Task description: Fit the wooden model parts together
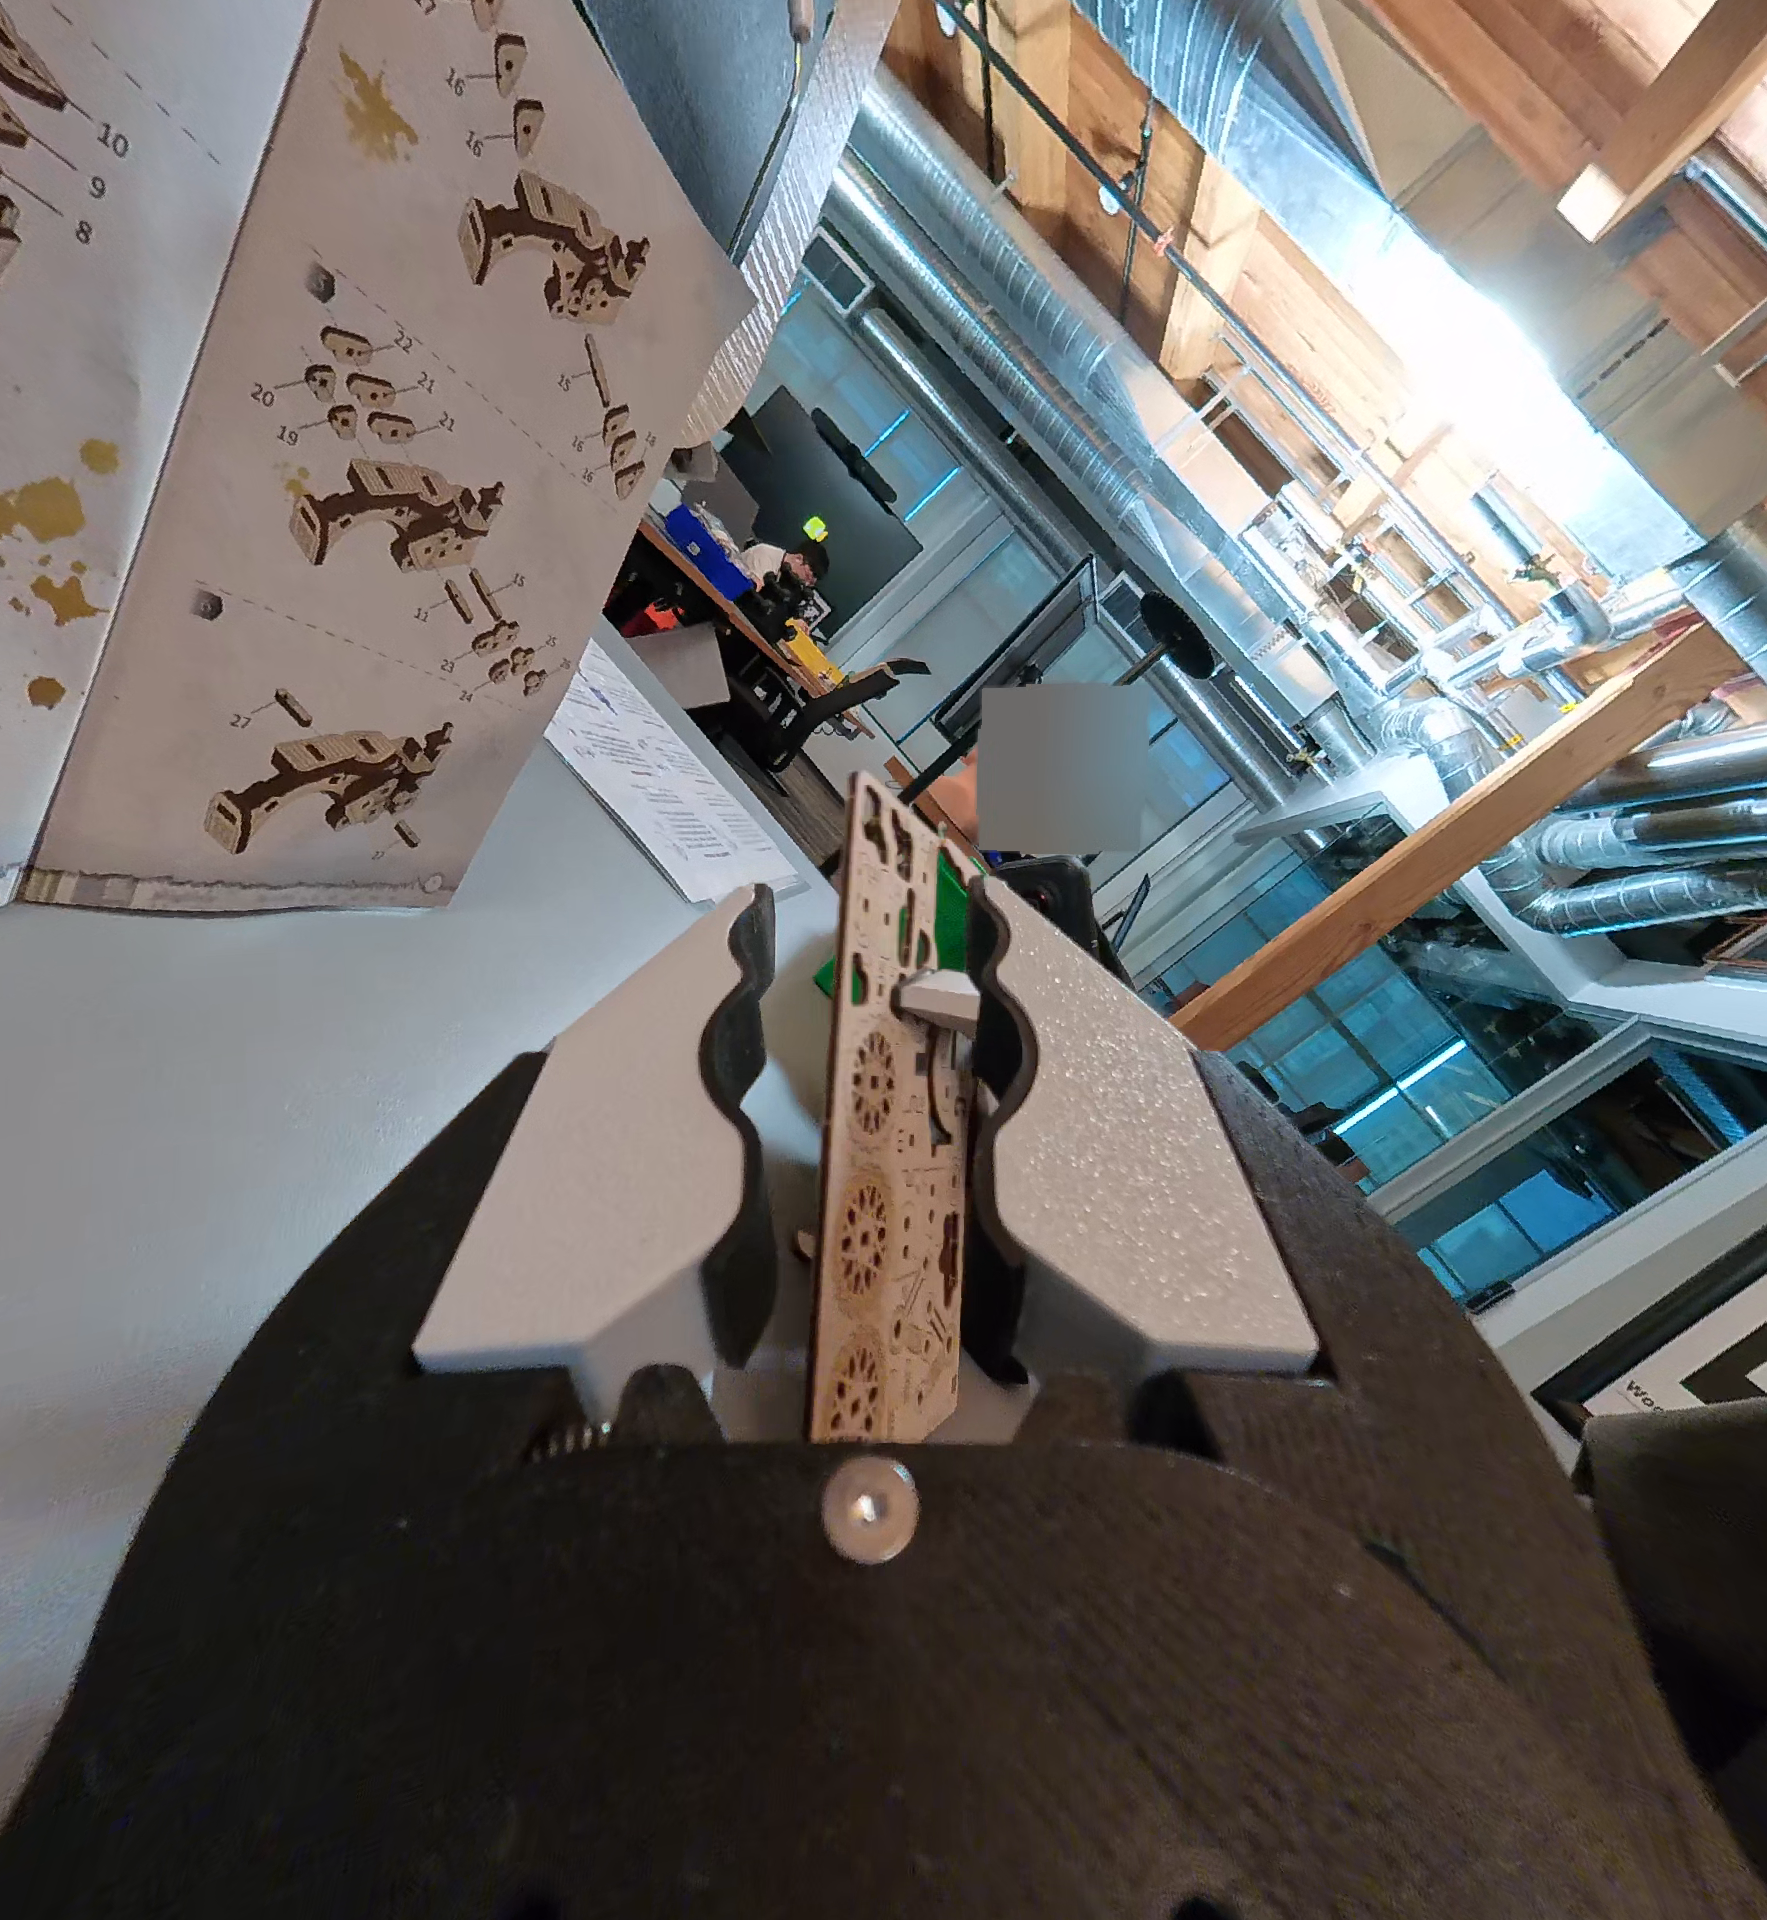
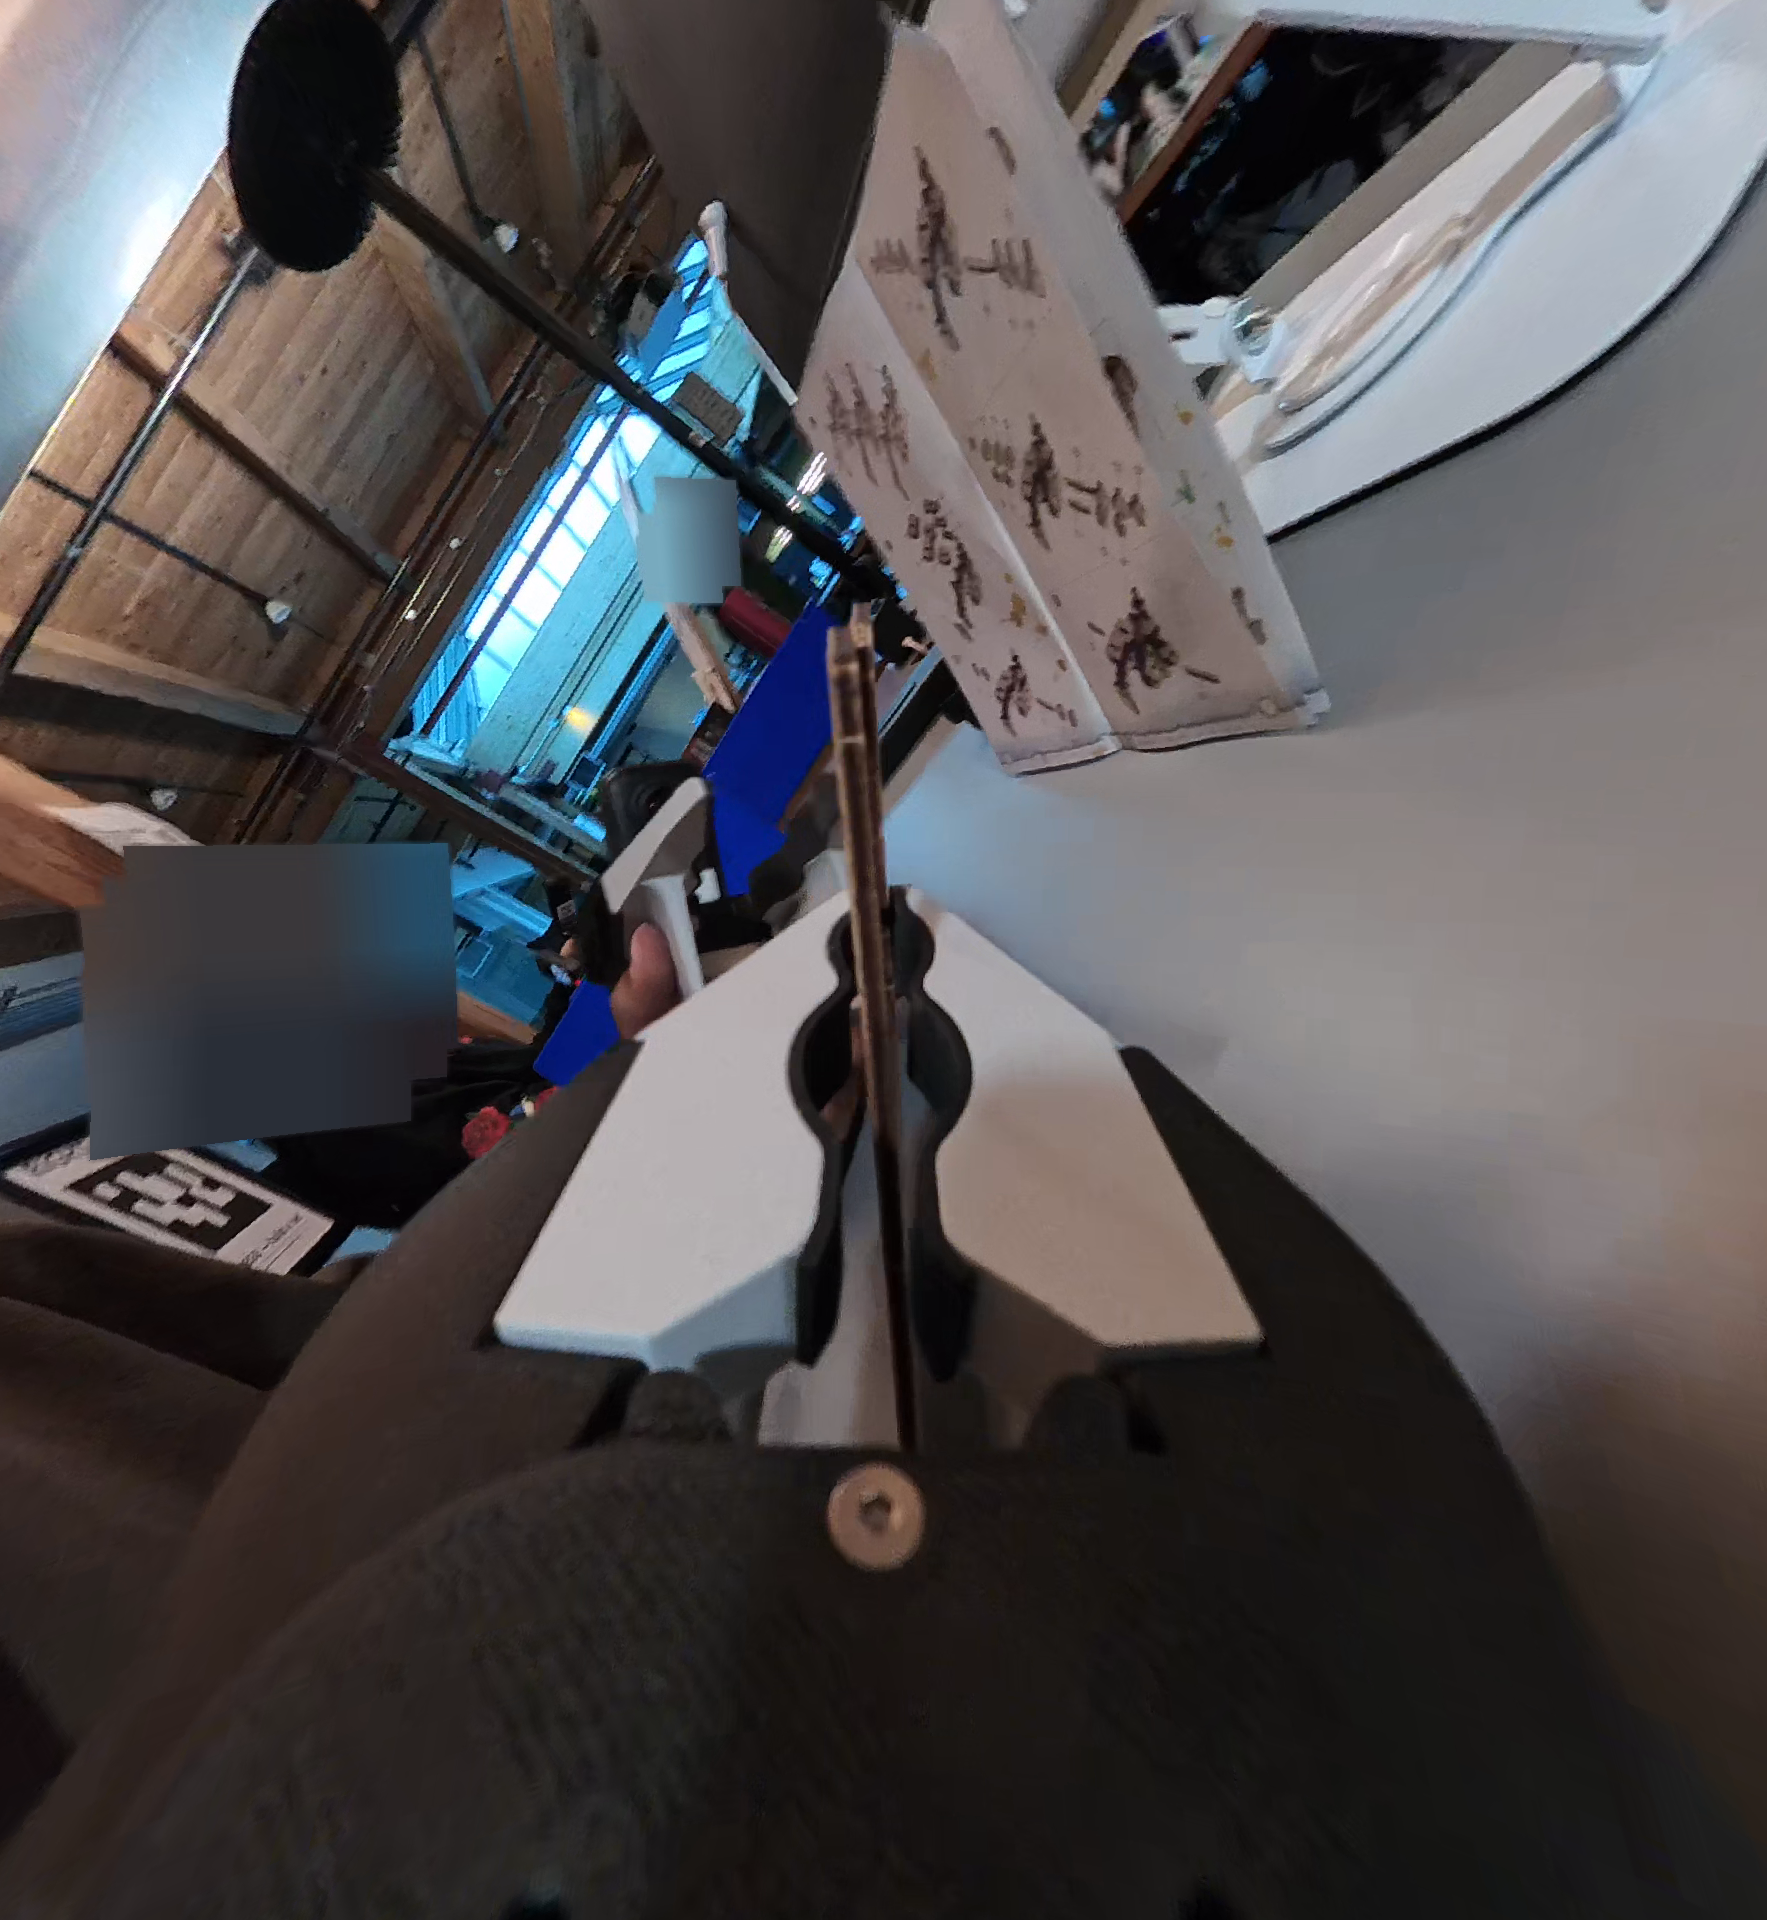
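Note:
A thin laser-cut wooden parts sheet (image 1: 889, 1195) with wheel shapes stands on edge between the fingers of my left gripper (image 1: 863, 904). Its jaws are apart, with a gap on the left side, and the sheet lies near the right finger. A small grey finger tip (image 1: 936, 997) touches the sheet's right face. In the right wrist view the sheet (image 2: 855, 769) shows edge-on. My right gripper (image 2: 874, 925) is shut on it, and the sheet sticks out past the tips. A grey finger of the left gripper (image 2: 655, 852) shows to the left, with a thumb below it.
A folded assembly instruction sheet (image 1: 287, 468) stands on the grey table (image 1: 131, 1143); it also shows in the right wrist view (image 2: 1066, 468). A printed page (image 1: 671, 790) lies behind it. A black-and-white marker card (image 2: 172, 1195) lies at the table's near side. Desks and a seated person are far behind. My hands' fingertips stand some 6 cm from each other.

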`<action>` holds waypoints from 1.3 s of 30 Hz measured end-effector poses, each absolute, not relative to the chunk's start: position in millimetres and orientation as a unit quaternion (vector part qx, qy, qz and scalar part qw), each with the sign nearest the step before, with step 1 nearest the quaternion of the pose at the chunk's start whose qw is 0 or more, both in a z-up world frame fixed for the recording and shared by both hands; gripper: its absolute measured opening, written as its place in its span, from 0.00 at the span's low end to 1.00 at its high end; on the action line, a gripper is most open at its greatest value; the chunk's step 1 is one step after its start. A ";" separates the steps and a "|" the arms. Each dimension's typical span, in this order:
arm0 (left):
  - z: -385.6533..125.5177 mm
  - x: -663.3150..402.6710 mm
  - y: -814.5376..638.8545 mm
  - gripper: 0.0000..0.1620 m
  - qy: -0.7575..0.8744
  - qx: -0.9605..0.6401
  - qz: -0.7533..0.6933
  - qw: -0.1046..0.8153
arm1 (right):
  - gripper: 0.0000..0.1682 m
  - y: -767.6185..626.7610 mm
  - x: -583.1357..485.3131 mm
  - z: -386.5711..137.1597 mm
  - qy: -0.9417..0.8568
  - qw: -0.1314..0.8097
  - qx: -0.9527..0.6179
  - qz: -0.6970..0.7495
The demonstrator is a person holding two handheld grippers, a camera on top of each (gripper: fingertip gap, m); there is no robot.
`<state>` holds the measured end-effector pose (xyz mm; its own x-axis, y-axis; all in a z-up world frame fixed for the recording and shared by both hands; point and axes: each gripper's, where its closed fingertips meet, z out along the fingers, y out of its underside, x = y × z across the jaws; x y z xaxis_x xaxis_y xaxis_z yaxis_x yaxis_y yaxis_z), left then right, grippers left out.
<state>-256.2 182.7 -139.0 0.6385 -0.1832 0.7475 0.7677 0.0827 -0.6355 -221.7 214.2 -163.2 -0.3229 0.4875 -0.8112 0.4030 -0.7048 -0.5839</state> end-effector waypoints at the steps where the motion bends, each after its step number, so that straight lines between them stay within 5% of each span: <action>1: -138.8 -256.5 182.5 0.21 -0.250 -0.583 -0.341 0.693 | 0.01 218.9 -223.8 -165.0 -0.371 0.036 -0.593 0.714; 6: -138.7 -255.8 182.8 0.21 -0.247 -0.587 -0.332 0.696 | 0.01 255.9 -234.4 -174.0 -0.278 0.087 -0.657 0.695; 10: -138.9 -255.3 183.2 0.21 -0.246 -0.589 -0.329 0.696 | 0.13 266.7 -238.7 -179.9 -0.242 0.068 -0.675 0.694; 13: -139.1 -254.7 183.7 0.21 -0.244 -0.591 -0.328 0.696 | 0.10 264.0 -237.4 -178.0 -0.264 0.077 -0.671 0.689; 17: -139.3 -254.0 184.0 0.21 -0.243 -0.593 -0.327 0.695 | 0.29 255.3 -234.1 -179.4 -0.356 0.100 -0.676 0.637; 24: -139.9 -253.5 184.8 0.21 -0.242 -0.594 -0.329 0.692 | 0.40 251.2 -202.4 -189.0 -0.474 0.104 -0.701 0.523; 39: -138.6 -252.4 183.4 0.22 -0.238 -0.594 -0.327 0.696 | 0.30 211.9 -190.5 -190.6 -0.551 0.018 -0.657 0.514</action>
<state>-252.4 183.4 -138.6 0.6737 -0.1720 0.7188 0.7369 0.0816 -0.6711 -190.5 211.9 -190.6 -0.1373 0.7428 -0.6553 0.7054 -0.3911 -0.5911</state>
